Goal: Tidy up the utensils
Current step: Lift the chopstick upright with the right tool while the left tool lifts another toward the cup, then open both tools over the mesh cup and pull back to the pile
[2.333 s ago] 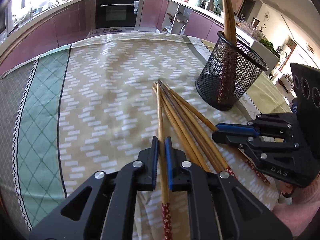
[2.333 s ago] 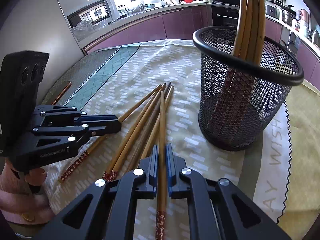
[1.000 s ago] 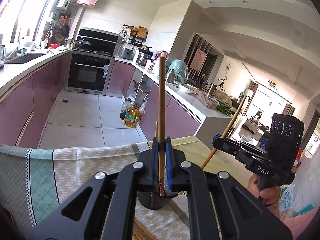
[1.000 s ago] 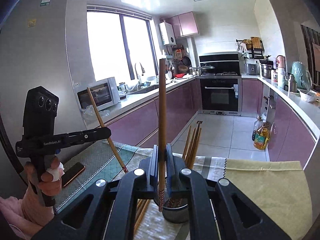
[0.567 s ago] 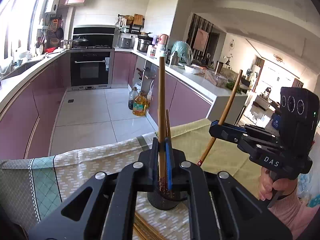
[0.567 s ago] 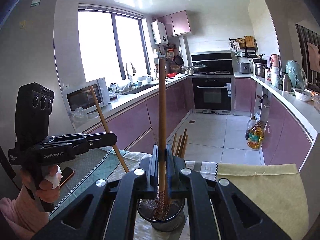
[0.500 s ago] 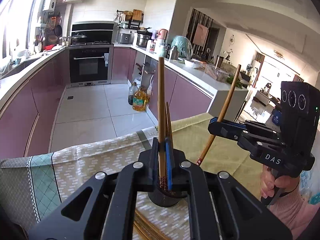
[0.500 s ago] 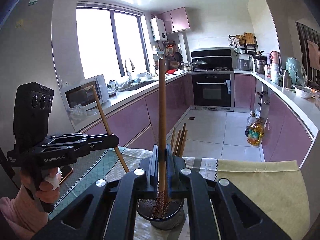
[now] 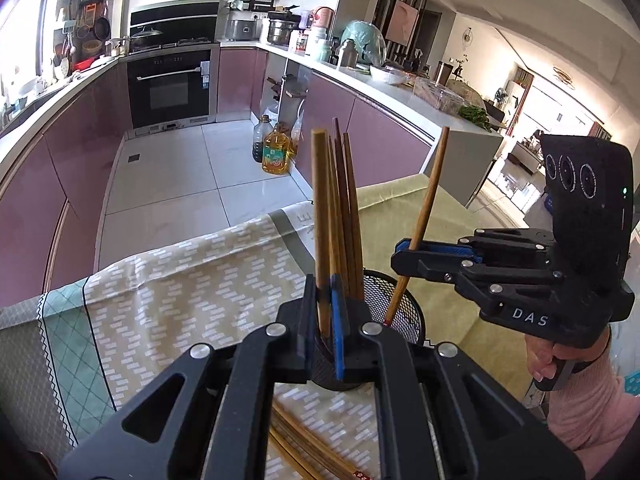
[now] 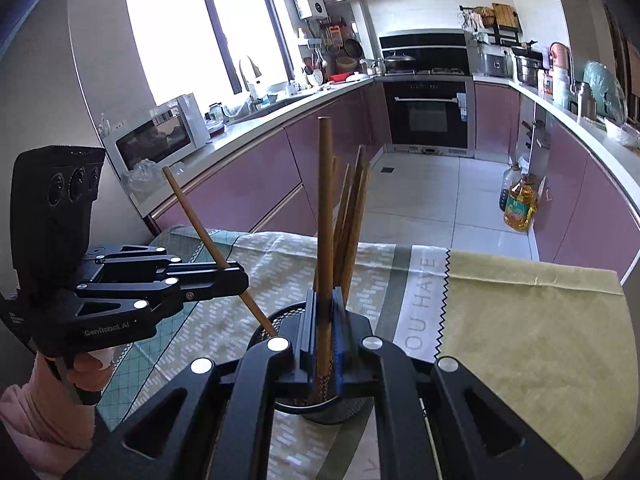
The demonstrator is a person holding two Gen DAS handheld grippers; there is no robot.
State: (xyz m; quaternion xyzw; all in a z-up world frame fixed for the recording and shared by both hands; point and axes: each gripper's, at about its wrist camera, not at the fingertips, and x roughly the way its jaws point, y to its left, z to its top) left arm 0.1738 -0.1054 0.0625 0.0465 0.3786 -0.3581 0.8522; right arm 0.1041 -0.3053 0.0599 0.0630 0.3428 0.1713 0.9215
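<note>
While the left wrist view looks down at lower centre, the left gripper [image 9: 325, 312] has its fingers clamped on one upright chopstick [image 9: 320, 216], its lower end at the mesh holder [image 9: 404, 312], so it can drop in beside those already standing. At right, the right gripper [image 9: 404, 254] pinches a slanted chopstick [image 9: 426, 208]. Loose chopsticks [image 9: 304, 452] lie on the tabletop [image 9: 192, 280].

Seen from the right wrist, its chopstick [image 10: 325, 216] stands over the holder's rim [image 10: 264, 330]; the left gripper [image 10: 236, 278] enters from the left.
</note>
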